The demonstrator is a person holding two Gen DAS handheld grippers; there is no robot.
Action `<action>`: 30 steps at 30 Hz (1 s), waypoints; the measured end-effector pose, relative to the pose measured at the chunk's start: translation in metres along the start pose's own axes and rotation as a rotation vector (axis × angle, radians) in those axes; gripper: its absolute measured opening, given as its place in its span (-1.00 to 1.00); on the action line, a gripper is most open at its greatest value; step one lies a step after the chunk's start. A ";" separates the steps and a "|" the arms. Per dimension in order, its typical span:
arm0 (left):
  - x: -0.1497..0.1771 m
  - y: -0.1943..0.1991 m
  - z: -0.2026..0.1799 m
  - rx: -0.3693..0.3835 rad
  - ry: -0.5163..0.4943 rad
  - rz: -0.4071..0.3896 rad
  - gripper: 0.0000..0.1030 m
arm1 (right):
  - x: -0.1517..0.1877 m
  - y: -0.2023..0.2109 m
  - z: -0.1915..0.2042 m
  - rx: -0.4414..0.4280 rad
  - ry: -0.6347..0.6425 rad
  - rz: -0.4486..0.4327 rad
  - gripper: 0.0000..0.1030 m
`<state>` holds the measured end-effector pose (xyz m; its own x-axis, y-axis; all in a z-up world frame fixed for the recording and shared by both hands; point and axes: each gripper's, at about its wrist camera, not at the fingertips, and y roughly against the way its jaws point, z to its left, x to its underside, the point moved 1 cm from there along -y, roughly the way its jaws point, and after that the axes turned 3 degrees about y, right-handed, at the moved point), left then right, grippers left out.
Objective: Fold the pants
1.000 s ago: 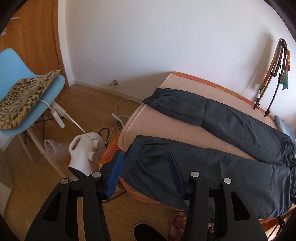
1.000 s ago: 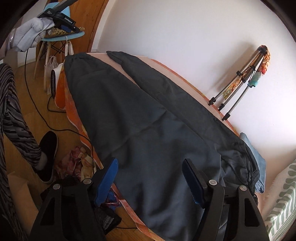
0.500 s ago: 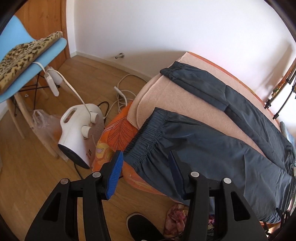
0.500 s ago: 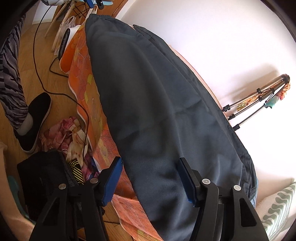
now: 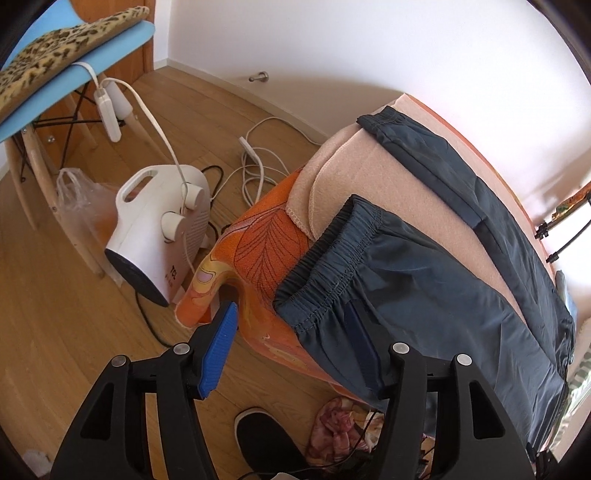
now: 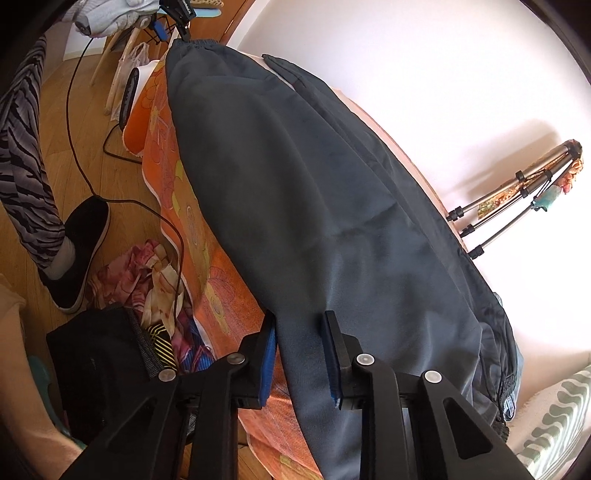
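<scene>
Dark navy pants (image 5: 424, 280) lie spread along the bed, both elastic cuffs at the left end. In the left wrist view my left gripper (image 5: 291, 350) hangs at the bed's edge, its jaws opening. The near cuff's corner (image 5: 314, 295) sits between the fingers, and the blue pad (image 5: 218, 350) stands clear of the cloth. My right gripper (image 6: 299, 354) is closing on the pants' (image 6: 332, 192) near edge, by the waist end. Fabric fills the narrow gap and touches both pads. The left gripper (image 6: 177, 18) also shows, small, at the top by the cuff.
The orange leaf-print sheet (image 5: 266, 240) hangs off the bed. On the wooden floor are a white fan heater (image 5: 159, 236), white cables (image 5: 258, 166), a blue chair (image 5: 74, 74), a person's black shoe (image 6: 81, 251), a heap of cloth (image 6: 147, 273) and a black bag (image 6: 99, 354). A tripod (image 6: 517, 192) leans on the wall.
The left gripper sank closer to the near cuff and its jaws spread a little. The right gripper dropped onto the pants' edge and its jaws narrowed from wide to tight around the fabric.
</scene>
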<state>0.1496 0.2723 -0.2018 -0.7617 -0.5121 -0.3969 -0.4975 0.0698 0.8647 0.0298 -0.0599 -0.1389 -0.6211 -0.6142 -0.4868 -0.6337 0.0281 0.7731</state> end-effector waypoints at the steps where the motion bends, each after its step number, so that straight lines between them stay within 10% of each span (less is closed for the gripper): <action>1: 0.000 -0.001 0.002 0.003 0.014 0.003 0.16 | -0.001 0.003 -0.002 -0.002 -0.008 -0.005 -0.74; 4: -0.001 -0.004 0.003 0.002 0.044 0.010 0.10 | -0.005 0.008 -0.009 -0.017 -0.034 -0.011 -0.79; 10: -0.002 0.001 0.001 0.049 0.066 -0.008 -0.81 | -0.016 0.021 -0.024 0.020 -0.050 -0.042 -0.81; 22: -0.015 0.019 -0.021 0.061 0.008 -0.095 -0.86 | -0.038 0.025 -0.068 0.102 -0.094 -0.075 -0.93; 30: -0.039 0.012 -0.052 0.063 -0.047 -0.103 -0.86 | -0.042 -0.002 -0.119 -0.056 -0.260 -0.027 -0.94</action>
<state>0.1949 0.2481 -0.1604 -0.7231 -0.4784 -0.4983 -0.5983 0.0732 0.7979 0.1124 -0.1280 -0.0717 -0.7063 -0.3910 -0.5901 -0.6298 -0.0335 0.7760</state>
